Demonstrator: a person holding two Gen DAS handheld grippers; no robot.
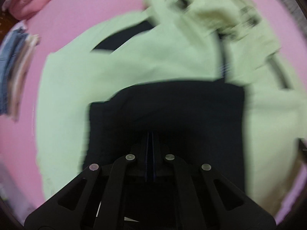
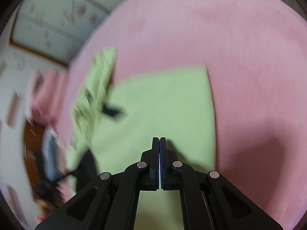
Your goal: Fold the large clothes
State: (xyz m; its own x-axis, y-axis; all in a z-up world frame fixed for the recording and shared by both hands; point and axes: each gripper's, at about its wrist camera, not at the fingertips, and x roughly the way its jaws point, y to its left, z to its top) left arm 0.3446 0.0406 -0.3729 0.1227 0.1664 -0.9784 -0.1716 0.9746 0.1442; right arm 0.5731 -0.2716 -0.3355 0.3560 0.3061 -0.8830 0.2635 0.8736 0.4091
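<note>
Light green garment point(image 1: 134, 67) lies spread on the pink bed point(image 1: 86, 3), filling the frame centre, with dark lining point(image 1: 167, 111) exposed lower centre (view blurred). Left tool point(image 1: 150, 134) clenched above that lining, gripping nothing visible. Right tool point(image 2: 159, 139) clenched, empty, over the green cloth.
</note>
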